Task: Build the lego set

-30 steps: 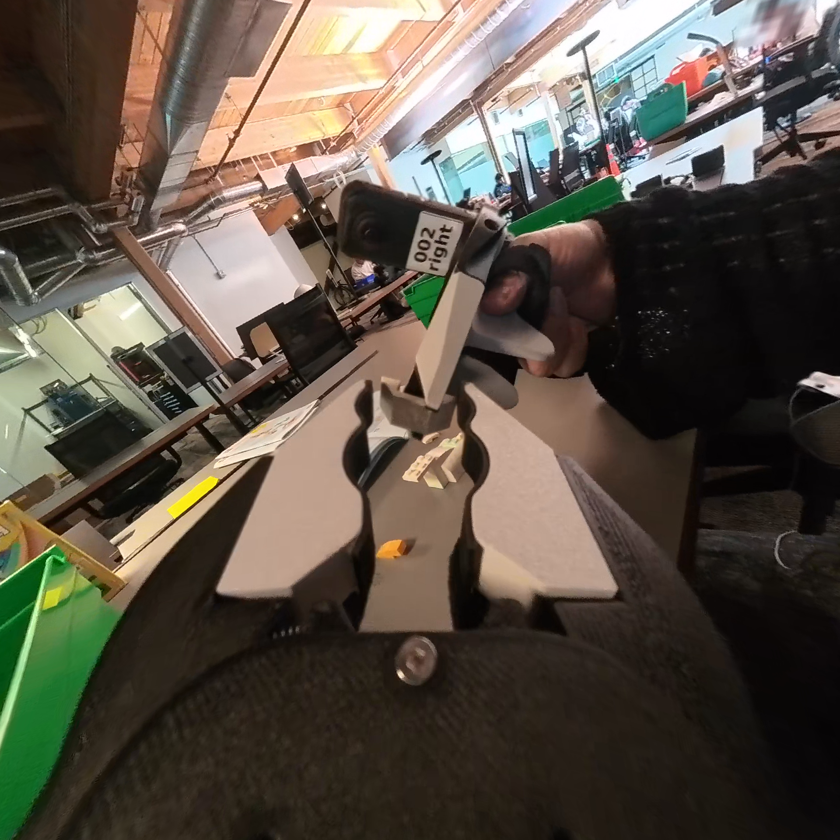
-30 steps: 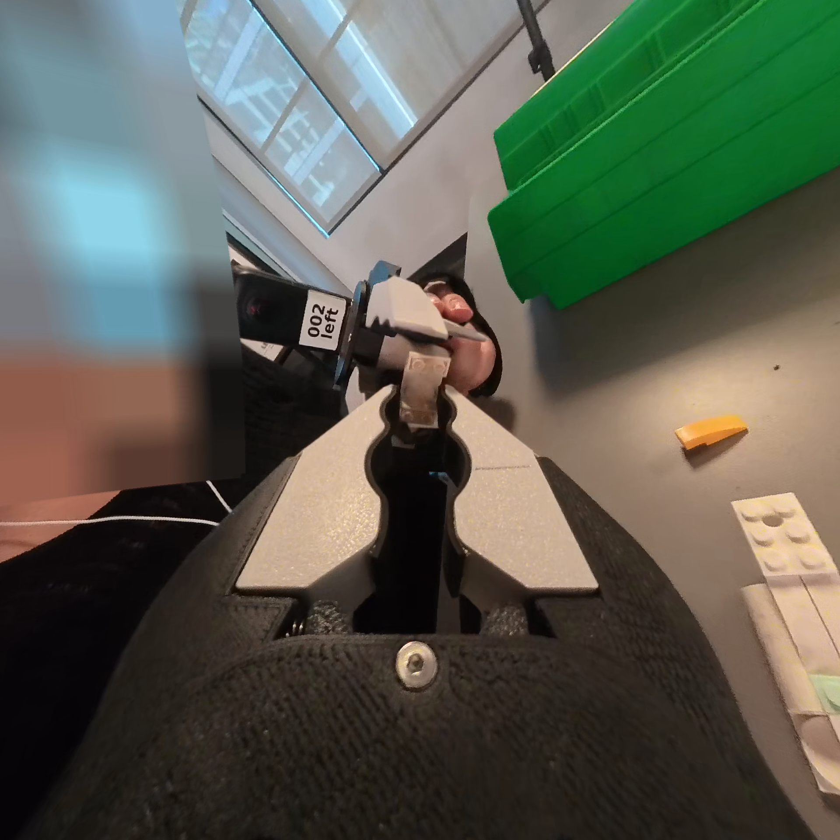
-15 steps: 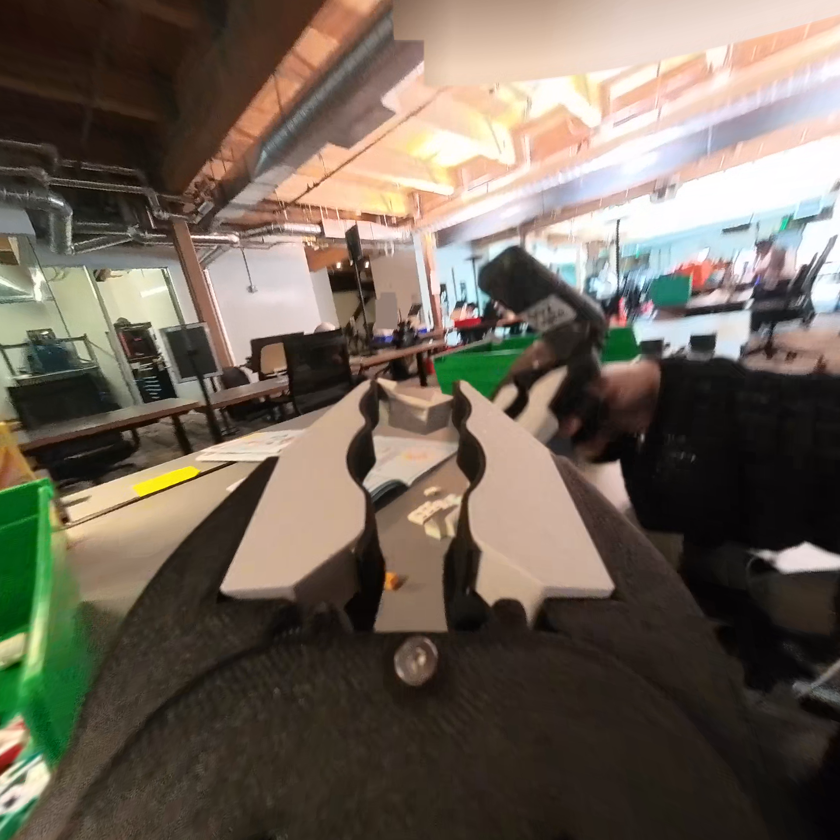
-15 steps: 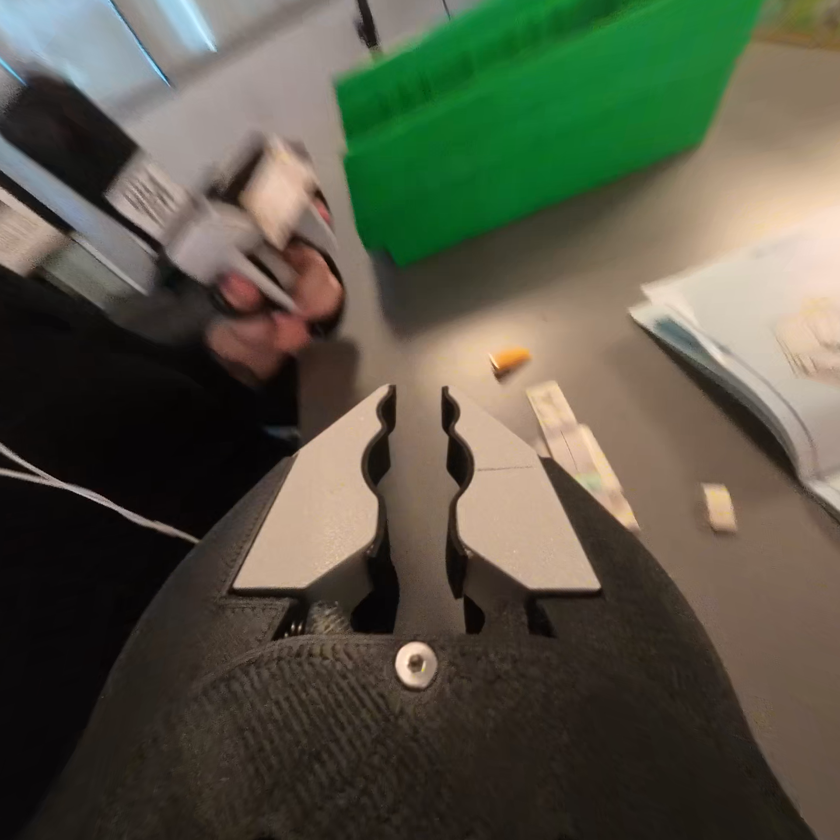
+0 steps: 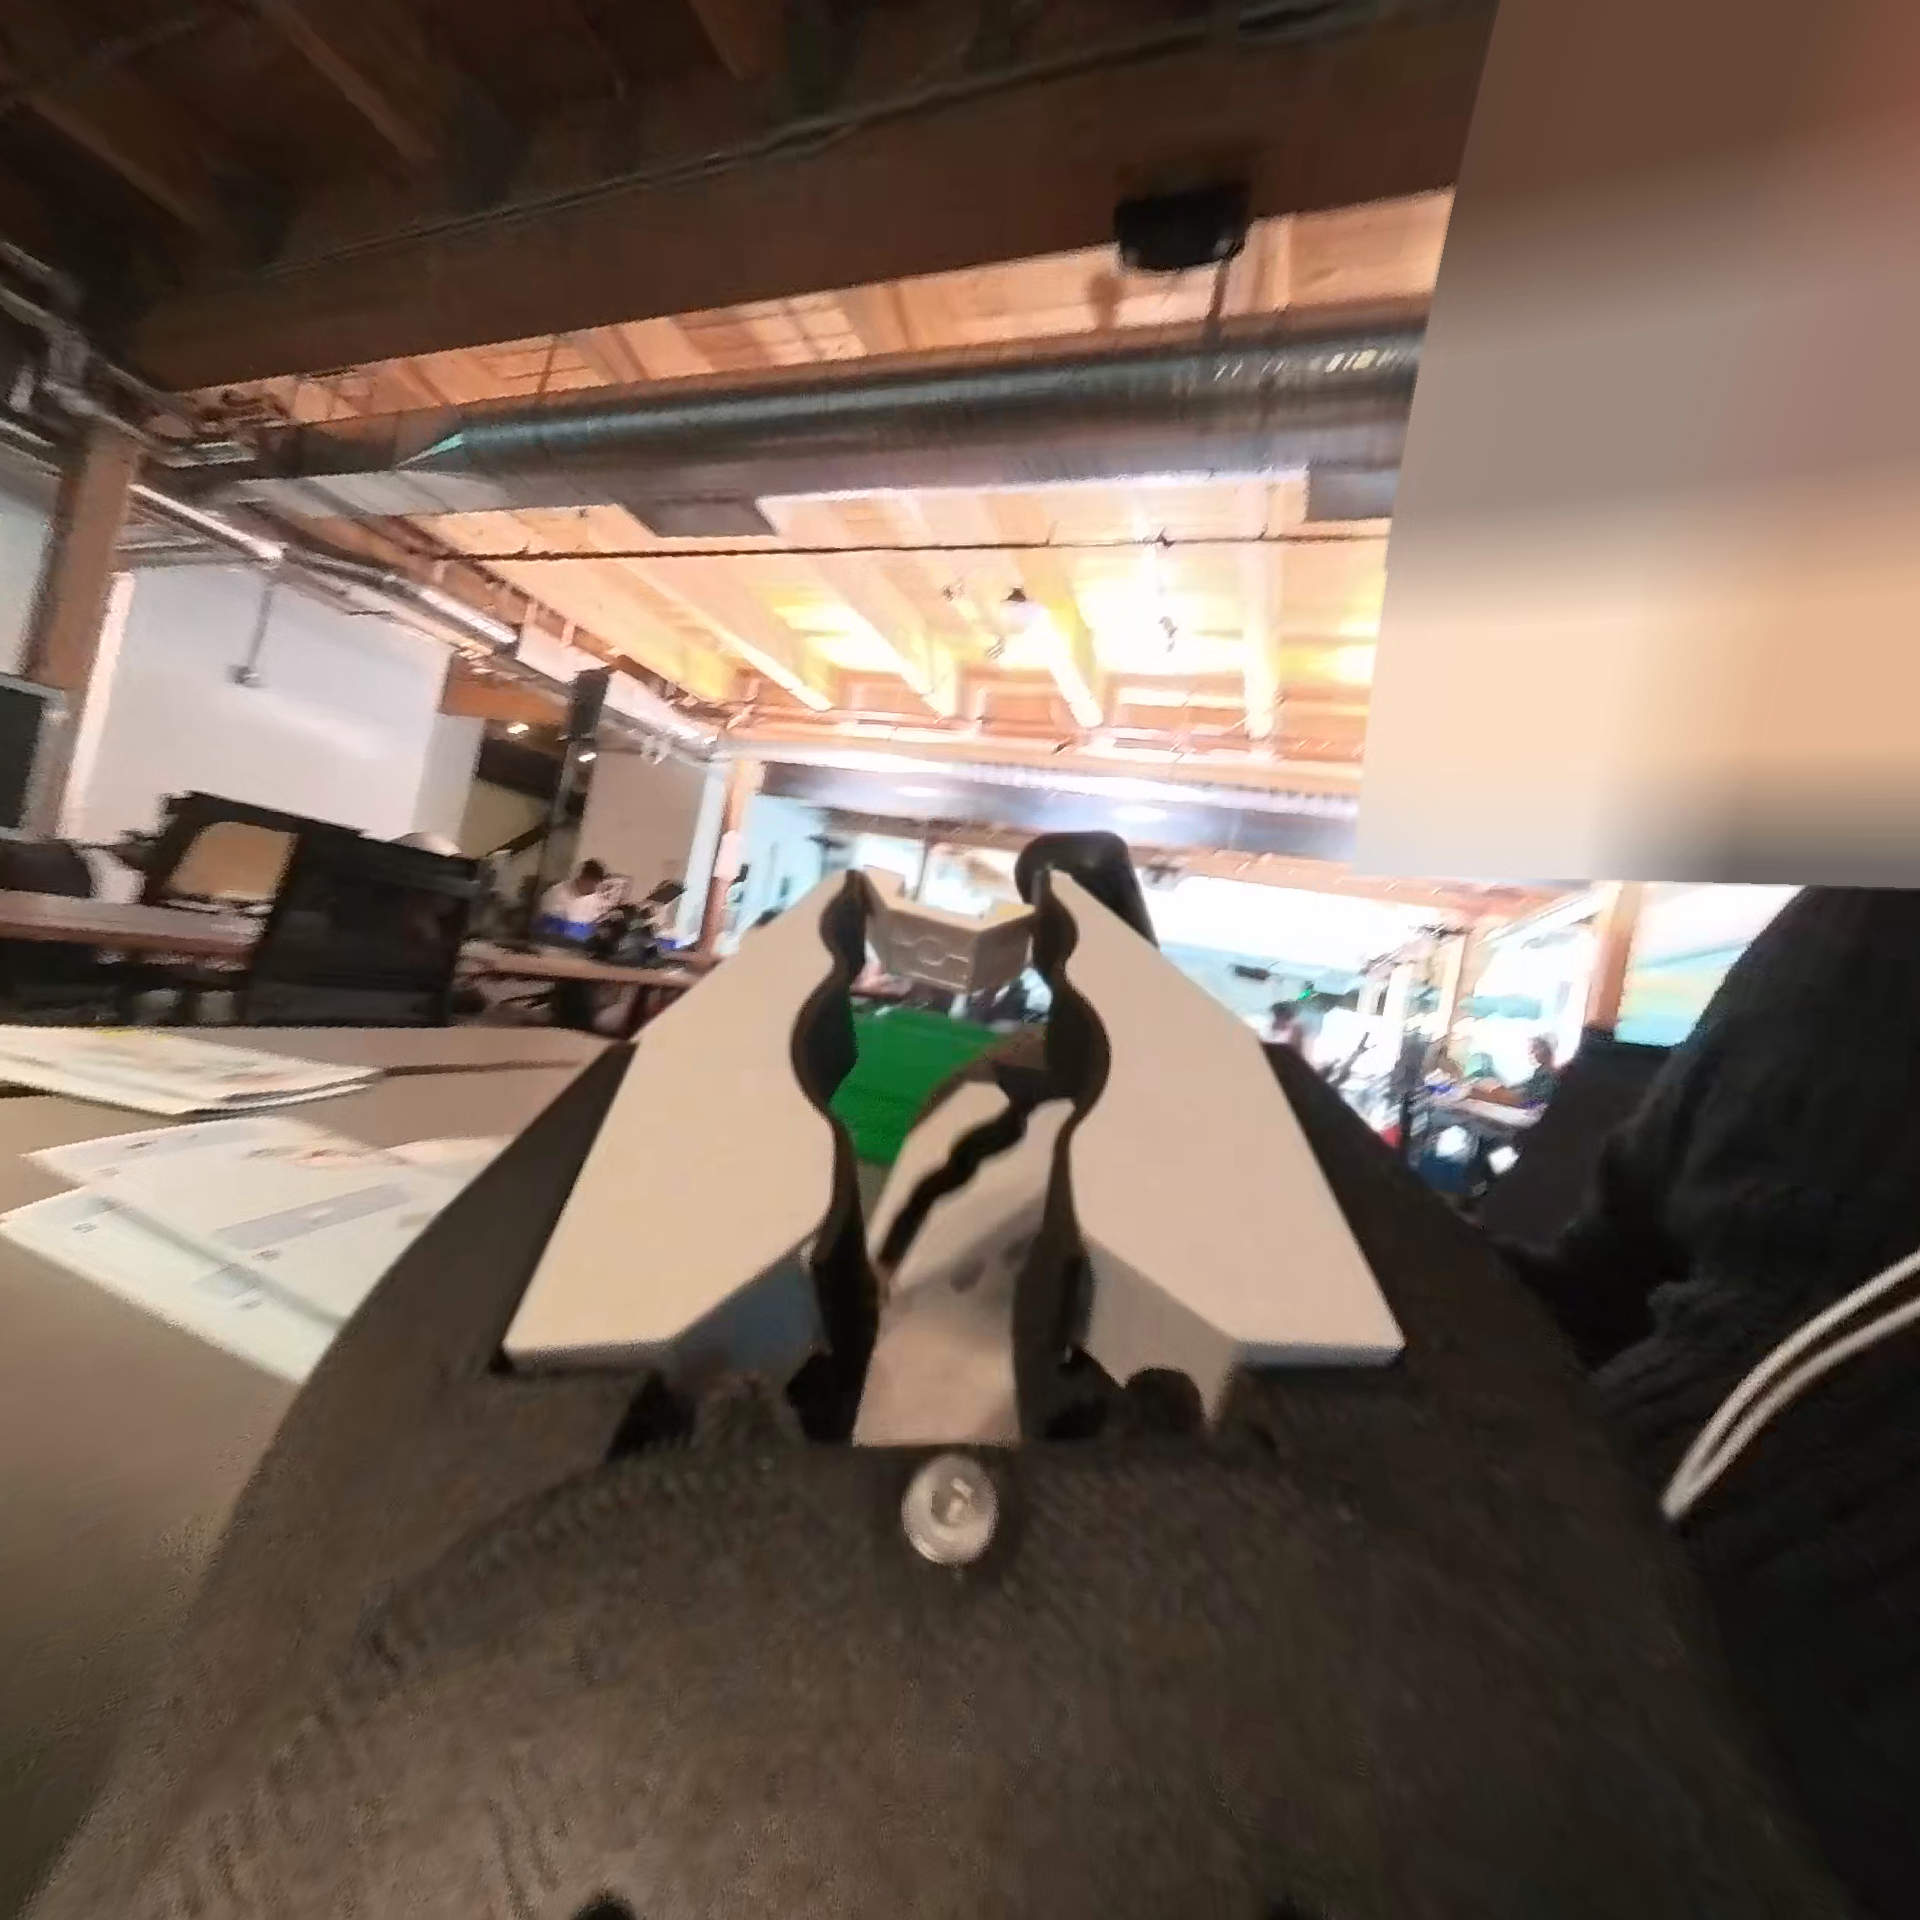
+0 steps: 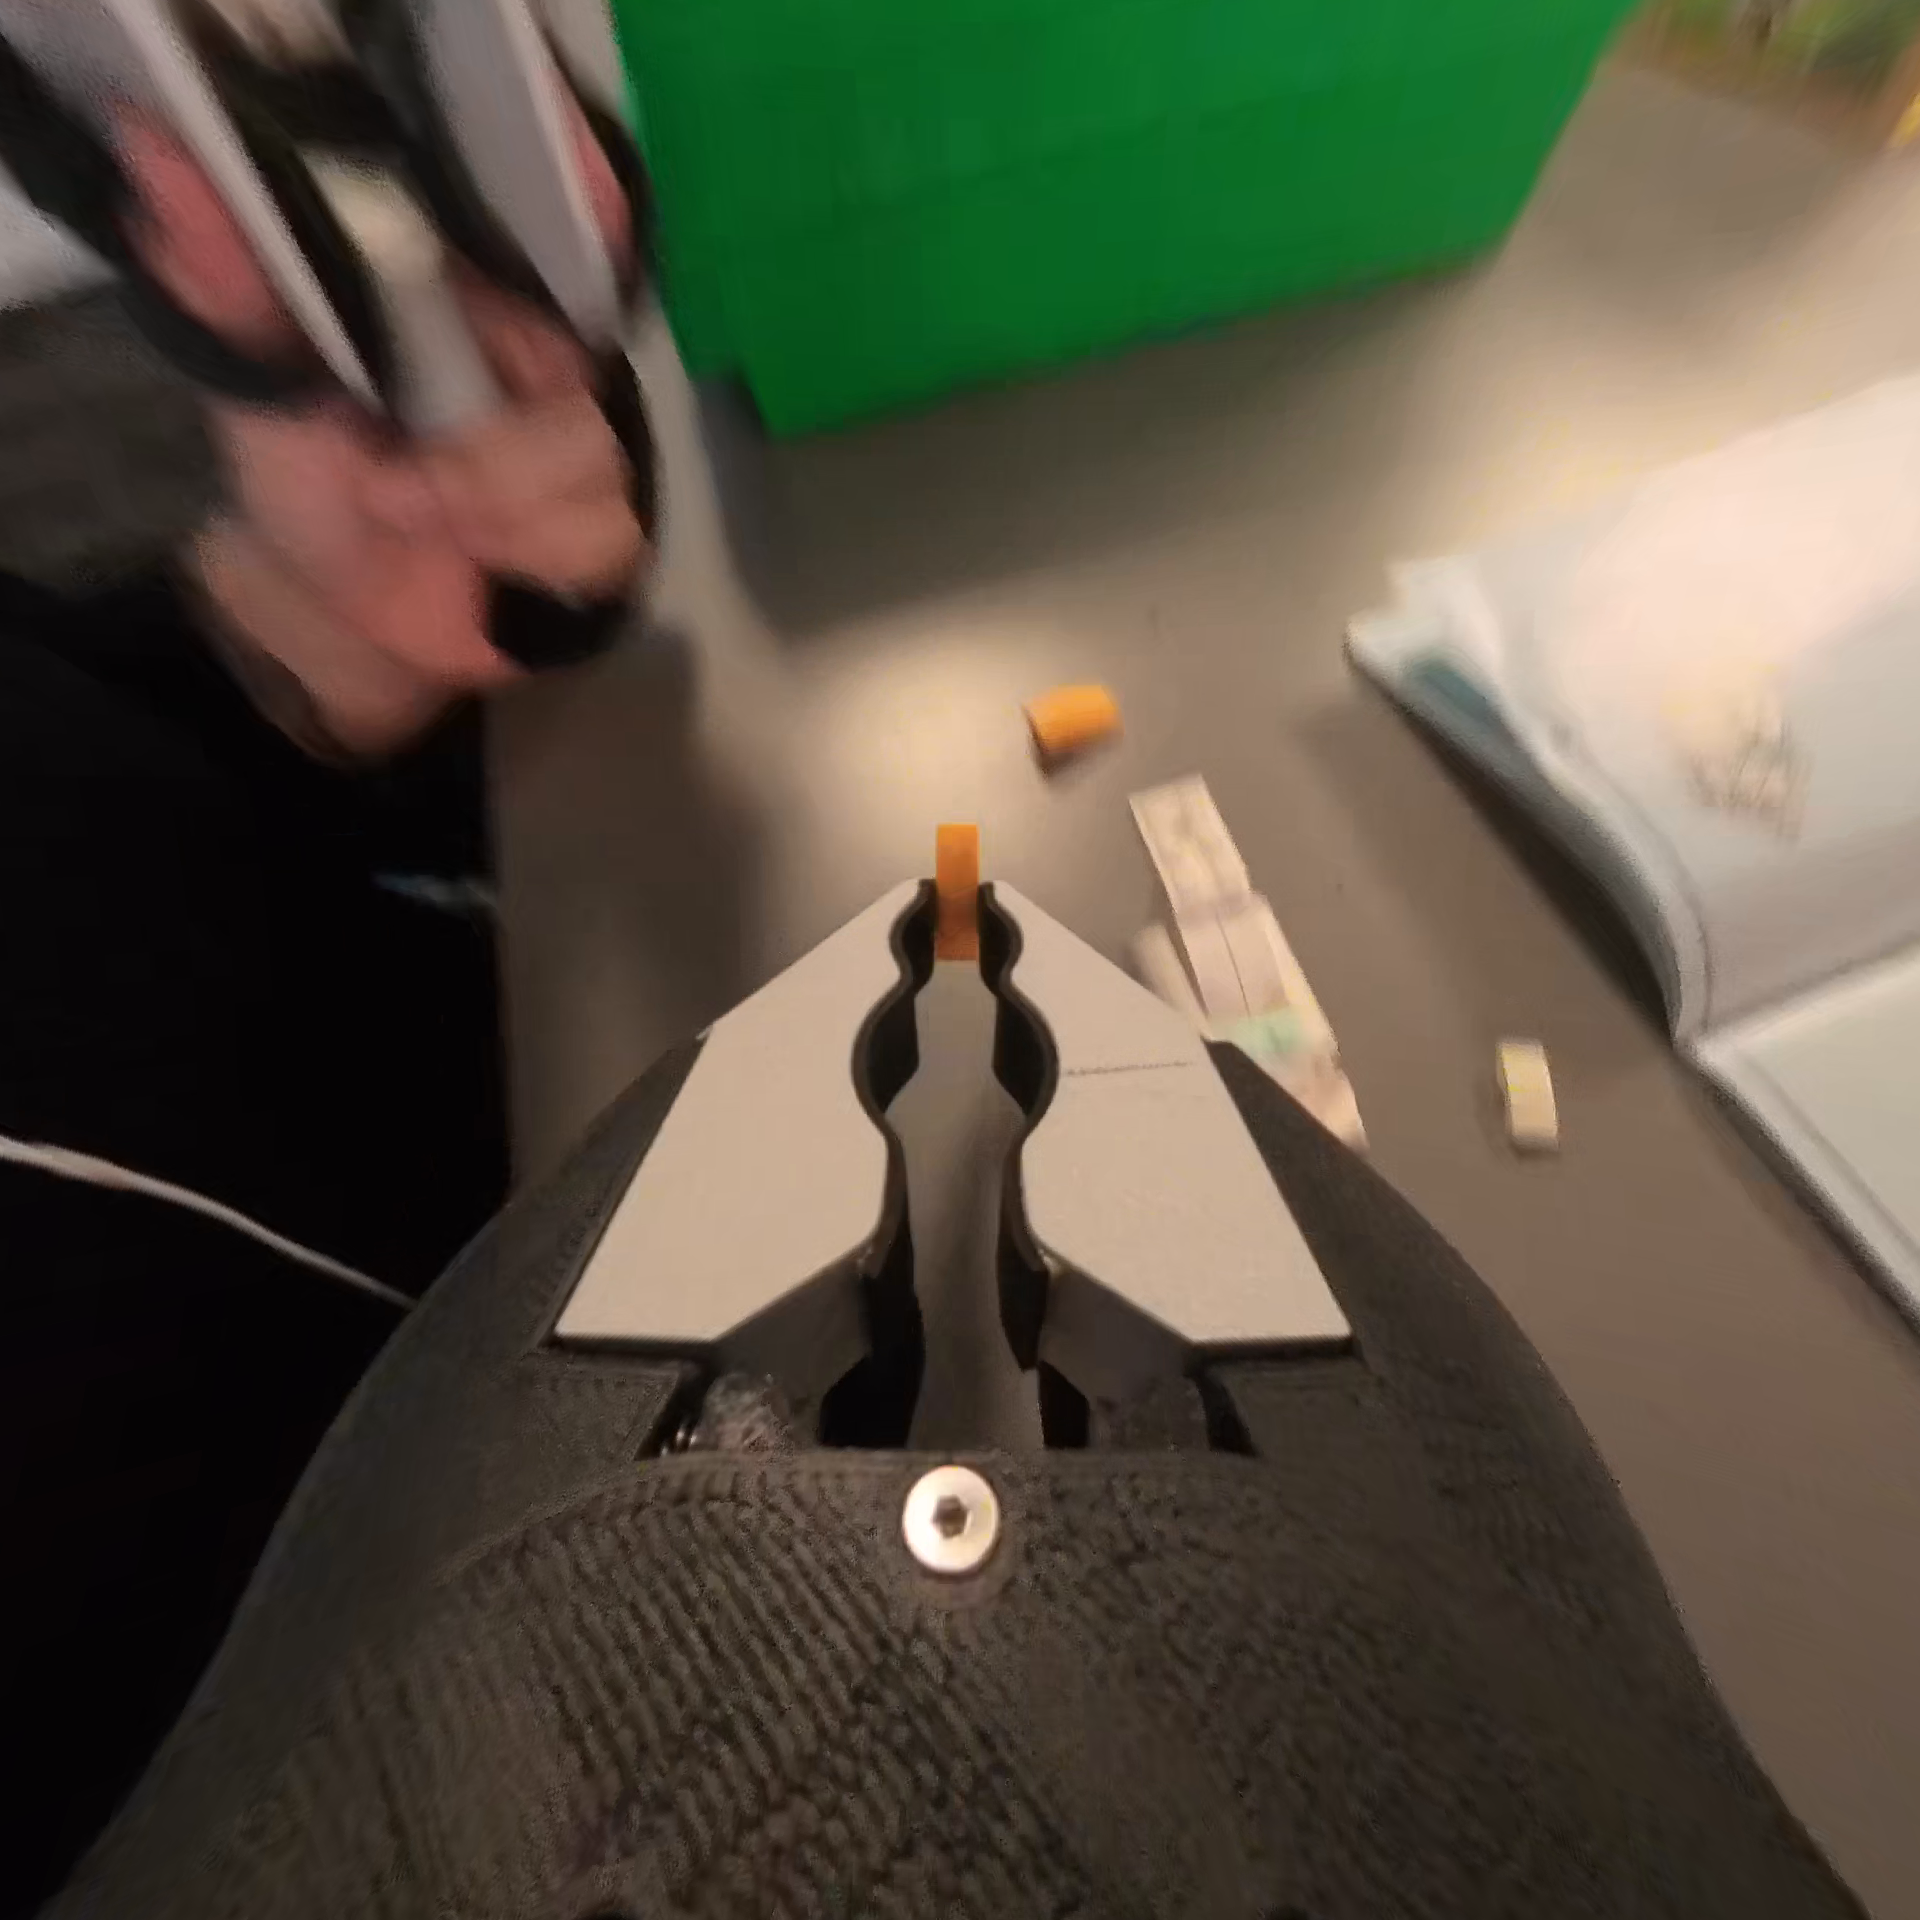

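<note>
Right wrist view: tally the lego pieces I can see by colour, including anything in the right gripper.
Orange: 2, the small orange piece pinched in the right gripper and the stubby orange piece lying on the grey table.
White: 2, the long white plate strip and the small white piece; blur hides whether the strip is several joined parts.
Total: 4

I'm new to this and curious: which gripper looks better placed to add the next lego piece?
Probably the right gripper: it pinches a small orange piece at its tips. The left gripper is occupied, shut on the gray lego part.
</note>
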Available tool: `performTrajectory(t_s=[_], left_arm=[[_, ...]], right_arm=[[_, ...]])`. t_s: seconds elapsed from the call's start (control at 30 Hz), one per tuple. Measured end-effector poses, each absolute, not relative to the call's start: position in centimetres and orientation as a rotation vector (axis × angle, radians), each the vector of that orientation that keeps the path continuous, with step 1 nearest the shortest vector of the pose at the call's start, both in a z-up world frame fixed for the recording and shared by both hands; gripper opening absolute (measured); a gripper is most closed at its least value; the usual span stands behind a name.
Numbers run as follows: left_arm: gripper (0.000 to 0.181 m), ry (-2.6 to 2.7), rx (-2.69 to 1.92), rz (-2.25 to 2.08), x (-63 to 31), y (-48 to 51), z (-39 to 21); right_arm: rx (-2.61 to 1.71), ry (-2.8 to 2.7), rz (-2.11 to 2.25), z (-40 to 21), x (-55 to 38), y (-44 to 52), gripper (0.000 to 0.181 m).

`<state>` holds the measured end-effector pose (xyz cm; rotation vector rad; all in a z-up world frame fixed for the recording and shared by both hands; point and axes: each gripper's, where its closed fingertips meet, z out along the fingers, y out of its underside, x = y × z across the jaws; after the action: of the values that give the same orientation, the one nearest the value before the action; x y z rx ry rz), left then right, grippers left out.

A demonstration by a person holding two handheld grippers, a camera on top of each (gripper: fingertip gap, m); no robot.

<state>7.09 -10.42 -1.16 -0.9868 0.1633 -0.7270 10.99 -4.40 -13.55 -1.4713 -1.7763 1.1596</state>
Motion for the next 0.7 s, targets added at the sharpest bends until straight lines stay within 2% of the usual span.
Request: performTrajectory(t_s=[0.1,0.2,0.7], left_arm=[[0.03,0.165,-0.875,-0.901,7.5,-11.2,-0.2],[0.03,0.175,-0.796,-1.055,7.9,-11.7,0.3],[0.03,0.334,-0.91,-0.952,10.3,-11.8,-0.5]], right_arm=[[-1.194,-1.595,1.419,-5.3,9.4,-7.8,0.006],[-1.029,-1.601,1.392,-2.1,8.7,-10.3,0.006],[-0.99,-1.699,1.246,-2.7,8.8,-11.7,0.006]])
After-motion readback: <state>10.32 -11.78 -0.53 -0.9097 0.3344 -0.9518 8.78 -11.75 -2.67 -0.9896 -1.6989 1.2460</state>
